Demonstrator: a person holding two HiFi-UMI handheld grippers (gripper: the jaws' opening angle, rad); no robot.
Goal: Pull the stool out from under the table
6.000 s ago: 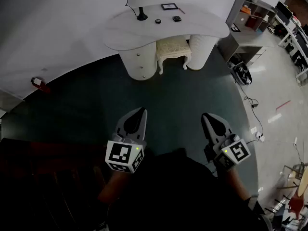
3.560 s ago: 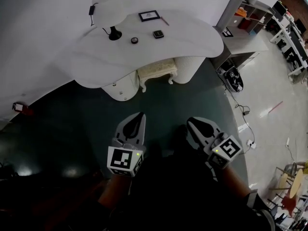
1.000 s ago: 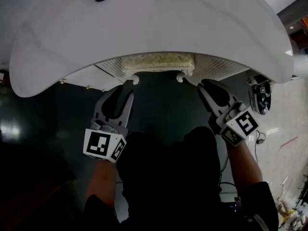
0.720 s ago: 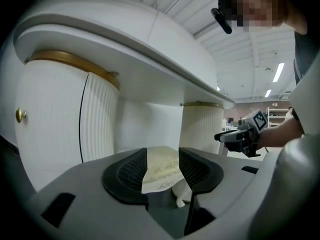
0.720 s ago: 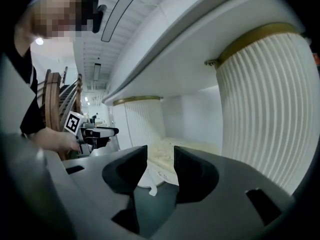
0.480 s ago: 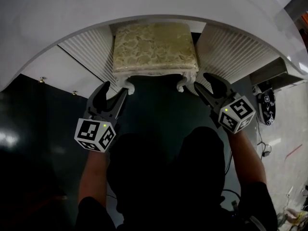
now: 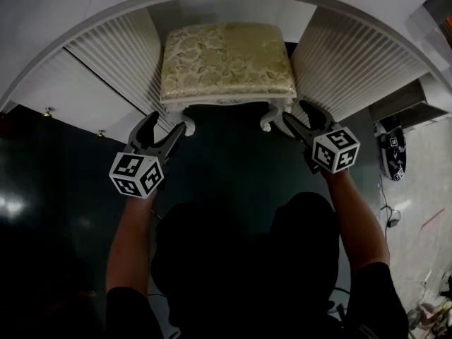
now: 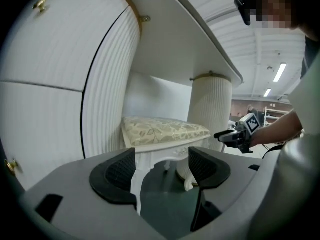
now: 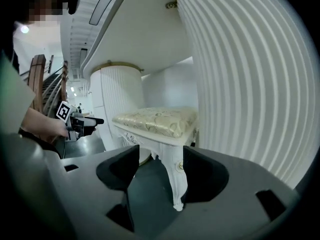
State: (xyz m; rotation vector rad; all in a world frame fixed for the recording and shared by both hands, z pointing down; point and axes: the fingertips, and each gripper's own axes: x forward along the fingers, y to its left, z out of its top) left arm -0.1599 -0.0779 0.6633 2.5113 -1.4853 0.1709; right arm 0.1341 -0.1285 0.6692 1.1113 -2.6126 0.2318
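Observation:
A stool point(image 7: 226, 58) with a cream floral cushion and carved white legs stands under the white table point(image 7: 63, 9), between its two ribbed pedestals. My left gripper point(image 7: 168, 122) is open at the stool's front left leg point(image 8: 136, 184), which stands between the jaws close to the left pad point(image 8: 117, 174). My right gripper point(image 7: 296, 113) is open at the front right leg point(image 9: 177, 181), which stands between its jaws next to the right pad point(image 9: 202, 174). Both pairs of jaws have just been opening. In neither view do the pads press on the leg.
Ribbed white pedestals point(image 7: 116, 48) point(image 7: 353, 55) flank the stool closely. The left one has drawer fronts with gold knobs point(image 7: 48, 111). The curved tabletop hangs over the stool. A dark floor point(image 7: 226, 161) lies in front. A small device with markers point(image 7: 392, 154) sits on the floor at right.
Both grippers have come down and forward from in front of the table to the stool's front legs, and their jaws stand wider. More of the stool shows under the tabletop.

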